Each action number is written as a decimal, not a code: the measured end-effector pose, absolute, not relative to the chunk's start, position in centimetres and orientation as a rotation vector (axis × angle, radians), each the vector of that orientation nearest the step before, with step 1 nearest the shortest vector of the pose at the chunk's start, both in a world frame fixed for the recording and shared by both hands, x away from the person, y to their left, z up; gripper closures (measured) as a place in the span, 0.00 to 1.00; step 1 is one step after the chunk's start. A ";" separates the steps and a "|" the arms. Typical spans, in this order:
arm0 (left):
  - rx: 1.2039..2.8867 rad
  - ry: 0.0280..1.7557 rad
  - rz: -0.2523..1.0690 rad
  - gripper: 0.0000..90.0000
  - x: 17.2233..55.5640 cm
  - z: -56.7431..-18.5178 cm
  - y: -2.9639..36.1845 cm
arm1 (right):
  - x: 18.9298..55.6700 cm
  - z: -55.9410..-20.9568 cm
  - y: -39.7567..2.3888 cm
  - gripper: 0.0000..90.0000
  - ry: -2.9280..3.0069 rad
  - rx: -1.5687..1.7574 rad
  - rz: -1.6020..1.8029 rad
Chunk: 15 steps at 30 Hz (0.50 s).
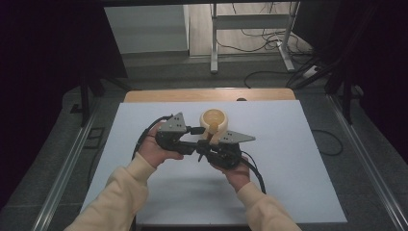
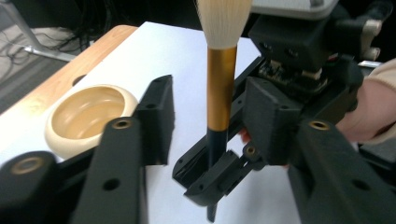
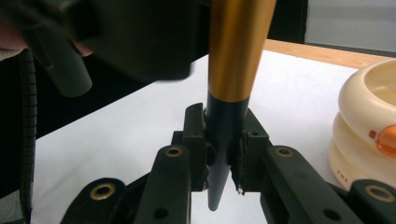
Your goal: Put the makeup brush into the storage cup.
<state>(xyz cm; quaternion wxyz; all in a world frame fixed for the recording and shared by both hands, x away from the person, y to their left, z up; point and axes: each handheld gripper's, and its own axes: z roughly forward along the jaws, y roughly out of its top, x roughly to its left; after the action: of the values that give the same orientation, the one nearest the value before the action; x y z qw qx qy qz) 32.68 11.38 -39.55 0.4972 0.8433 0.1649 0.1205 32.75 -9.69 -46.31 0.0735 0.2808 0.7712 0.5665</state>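
A brush [image 2: 221, 88] with white bristles, a gold ferrule and a black pointed handle stands upright above the white table. My right gripper [image 3: 224, 145] is shut on the black handle [image 3: 223, 140], tip pointing down. The left gripper view shows that same right gripper [image 2: 218, 175] clamped low on the handle. My left gripper [image 2: 210, 119] is open, its jaws wide on either side of the ferrule without touching it. From above, both grippers meet mid-table, the left gripper [image 1: 193, 139] facing the right gripper [image 1: 204, 148], with the brush [image 1: 211, 130] between them.
A cream ribbed bowl-like container [image 1: 214, 118] stands just behind the grippers; it lies left of the left jaw [image 2: 88, 114] and at the right edge [image 3: 369, 116], with an orange button on its side. The white table sheet [image 1: 298, 159] ends at a wooden strip [image 1: 207, 95] at the far side.
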 end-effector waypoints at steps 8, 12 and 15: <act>2.057 0.538 0.296 0.31 32.1 -39.4 12.0 | 32.7 -46.3 -10.0 0.87 2.322 0.858 1.677; 2.072 0.570 0.322 0.21 31.4 -39.1 12.7 | 32.7 -46.2 -10.5 0.87 2.315 0.860 1.675; 2.018 0.573 0.308 0.18 30.7 -38.8 13.5 | 32.7 -46.1 -10.8 0.87 2.311 0.864 1.672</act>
<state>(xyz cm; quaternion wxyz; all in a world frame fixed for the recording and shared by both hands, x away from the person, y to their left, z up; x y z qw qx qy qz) 30.71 13.48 -38.83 0.4886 0.8304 0.2359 0.1268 32.68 -10.78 -46.15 0.0805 0.2889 0.7728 0.5592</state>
